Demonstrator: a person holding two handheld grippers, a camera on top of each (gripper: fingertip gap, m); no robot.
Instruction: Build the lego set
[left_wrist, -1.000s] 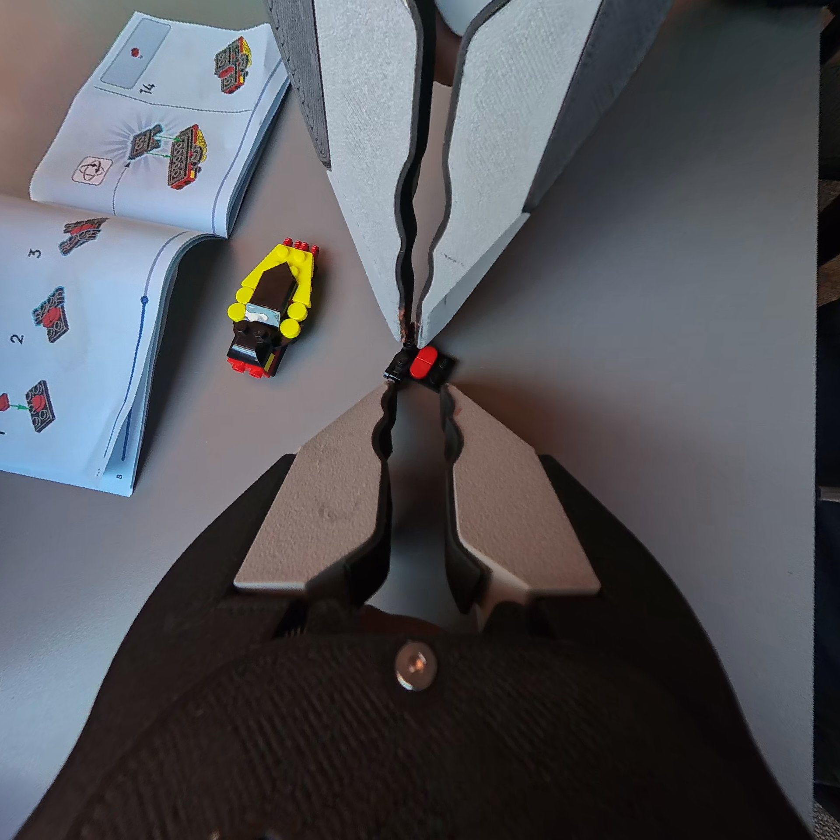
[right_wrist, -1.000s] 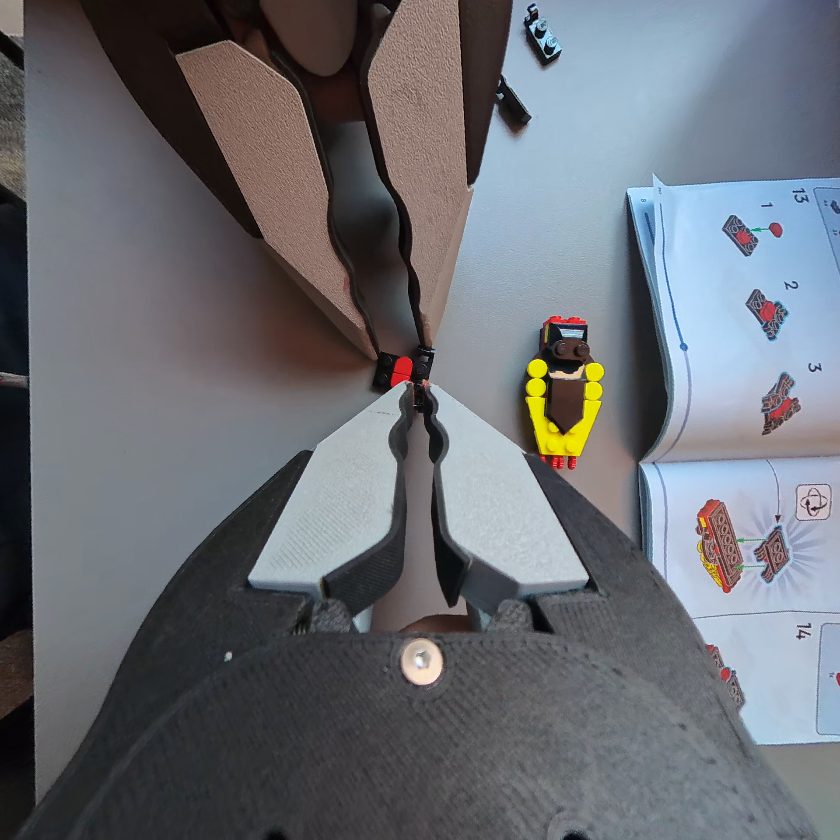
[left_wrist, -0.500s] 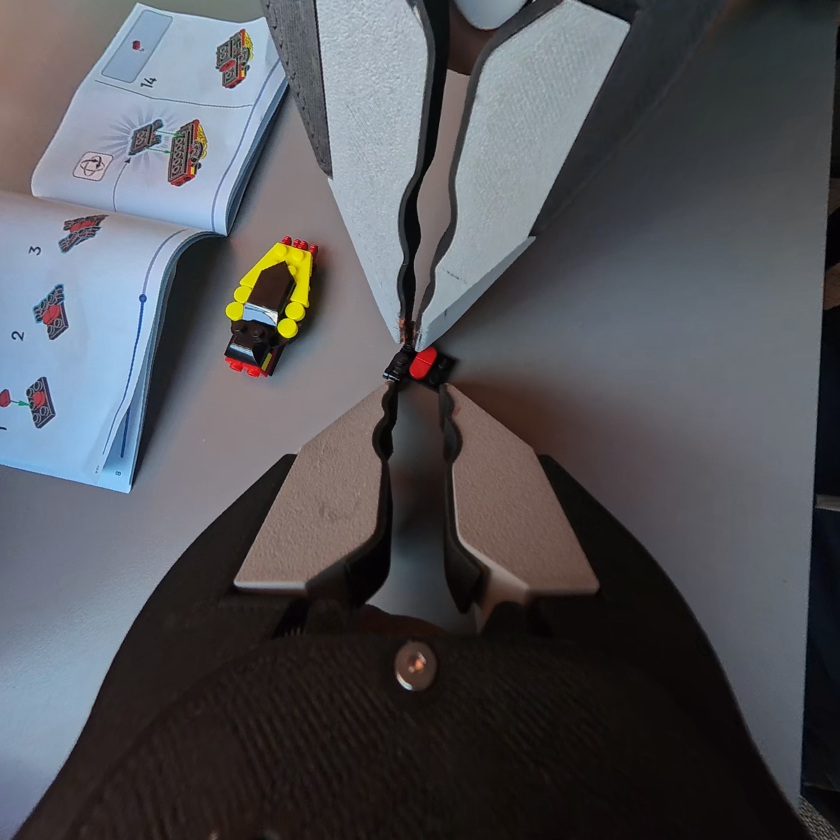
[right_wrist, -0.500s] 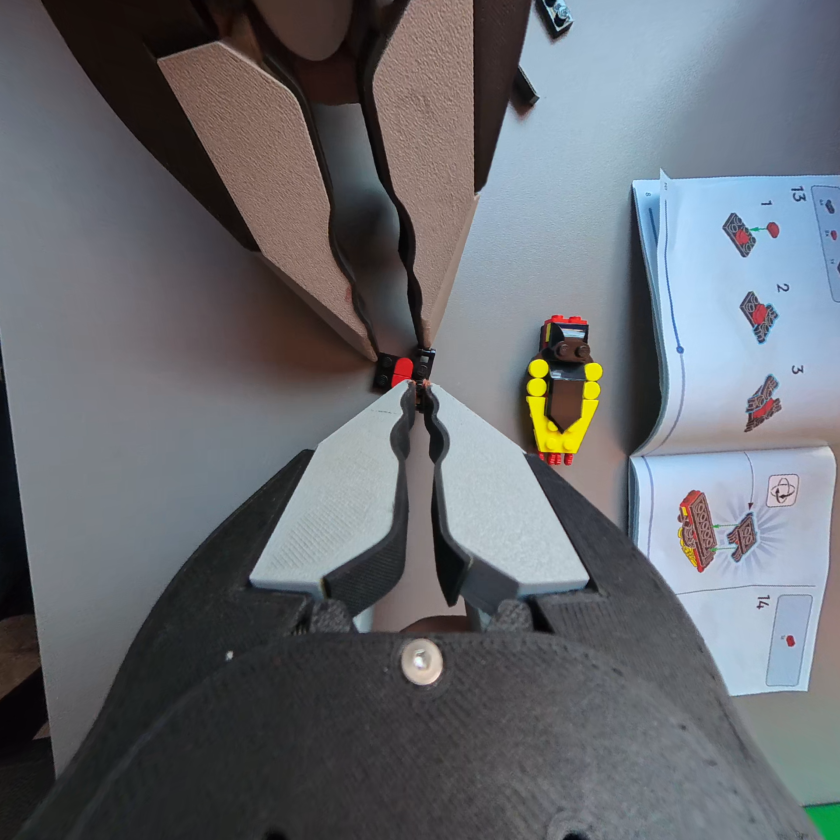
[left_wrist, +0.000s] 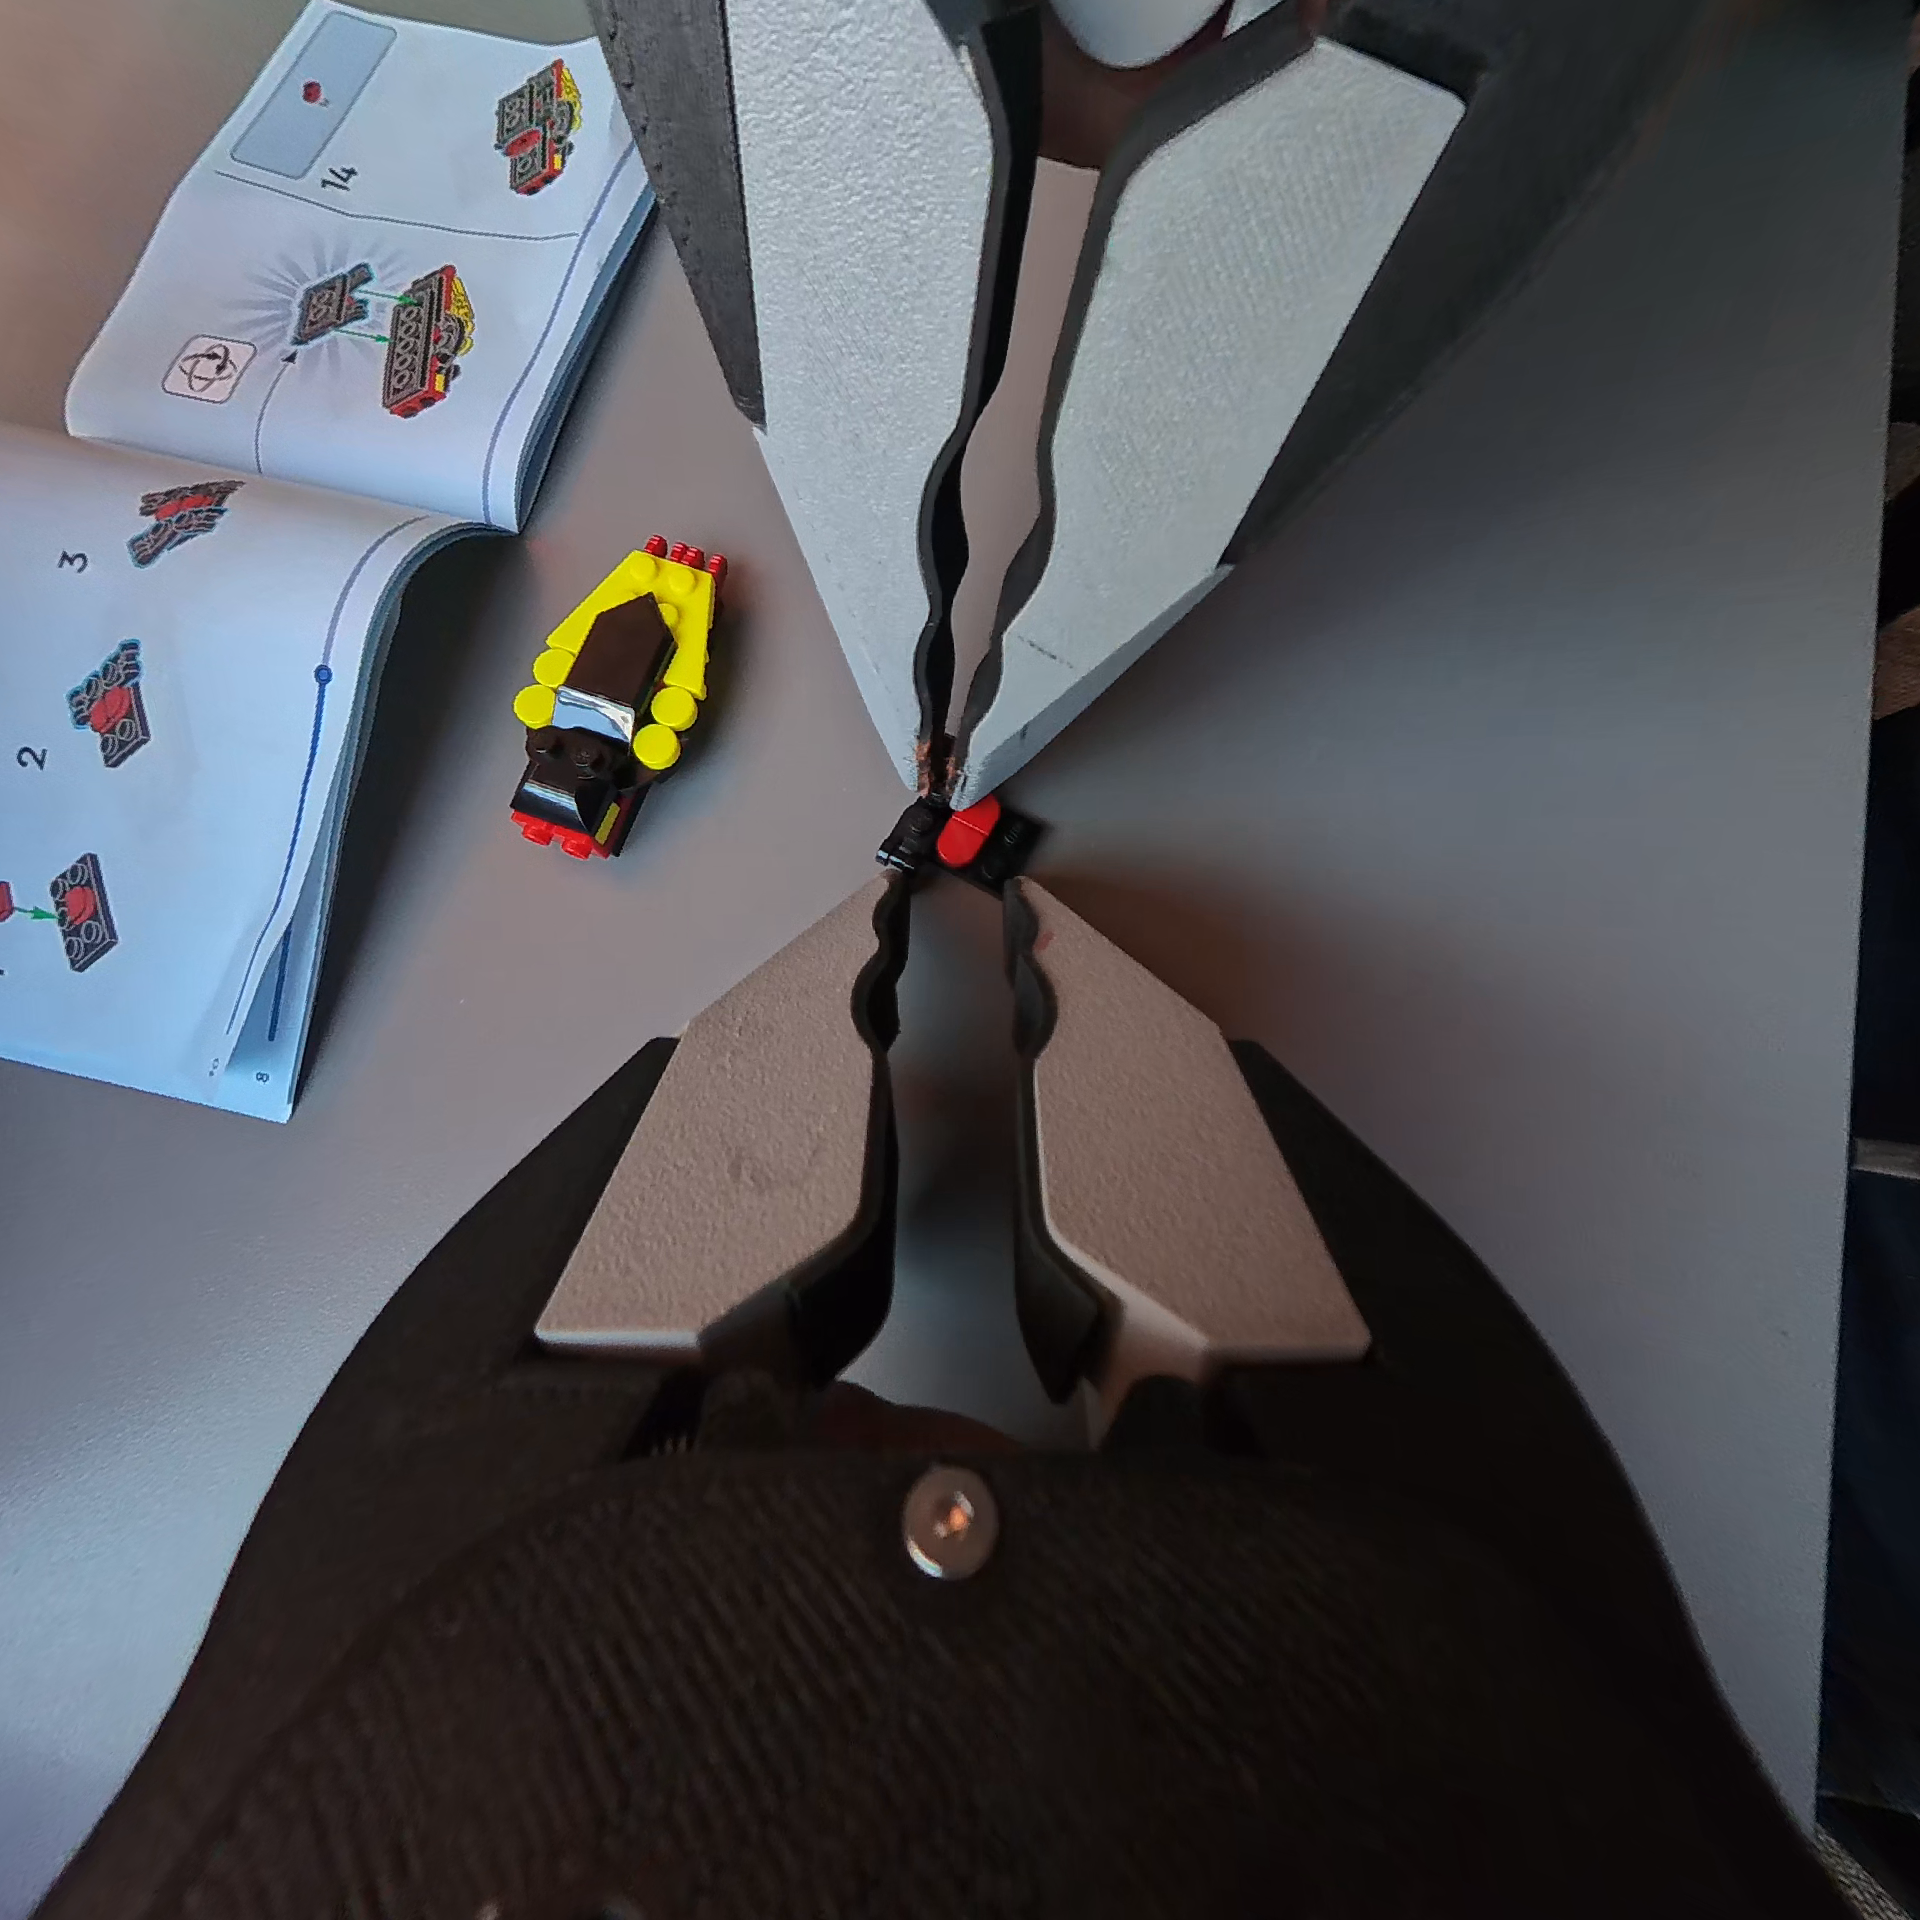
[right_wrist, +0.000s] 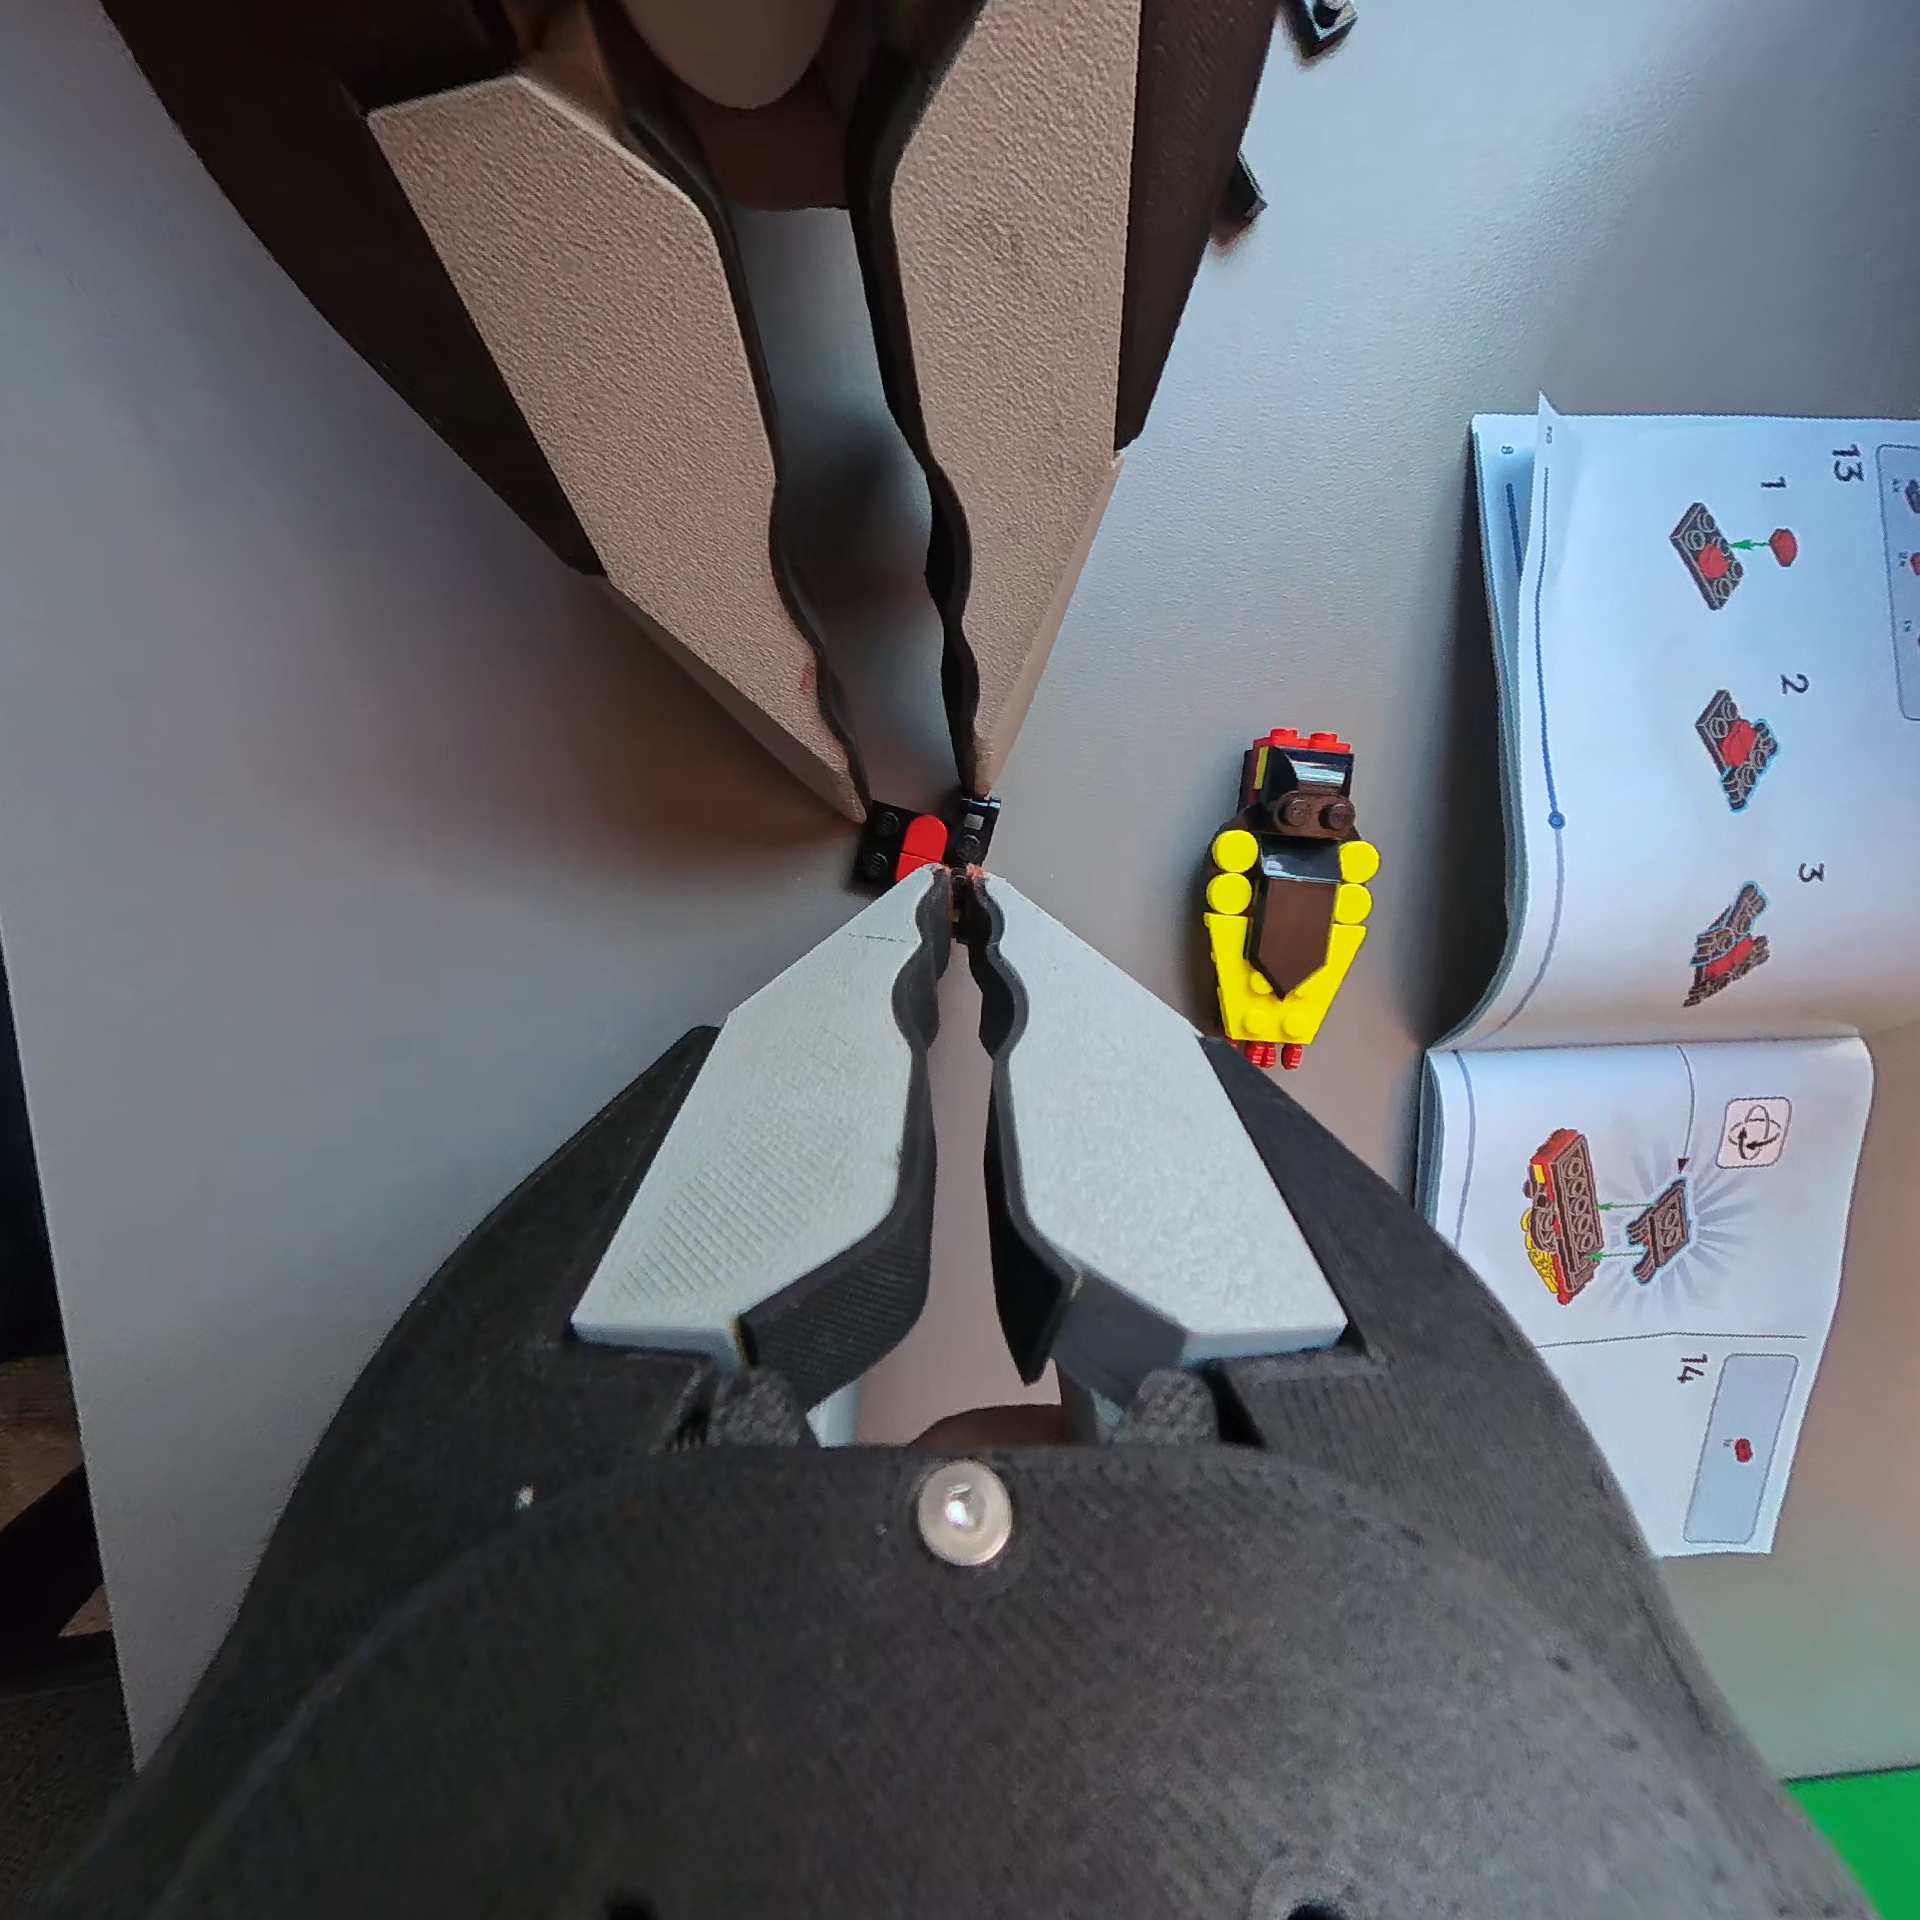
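A small black plate with a red round piece on it (left_wrist: 977, 836) sits between the brown fingertips of my left gripper (left_wrist: 951, 883), which is shut on it just above the grey table. My right gripper (right_wrist: 961, 878), with grey fingers, is shut on a tiny black piece (right_wrist: 975, 821) pressed against the plate's edge (right_wrist: 883, 842). The two grippers meet tip to tip; the right gripper shows from above in the left wrist view (left_wrist: 945, 774), and the left gripper in the right wrist view (right_wrist: 920, 805). A yellow, black and red lego model (left_wrist: 613, 696) (right_wrist: 1288, 904) lies beside them.
An open instruction booklet (left_wrist: 177, 675) (right_wrist: 1683, 935) lies beyond the model. Two loose dark pieces (right_wrist: 1320, 16) (right_wrist: 1242, 192) lie behind the left gripper. The table edge (left_wrist: 1860, 935) runs close on the side away from the booklet.
Both grippers stay shut and tip to tip on the same pieces. The right gripper has tilted slightly, so the booklet sits lower in its view.
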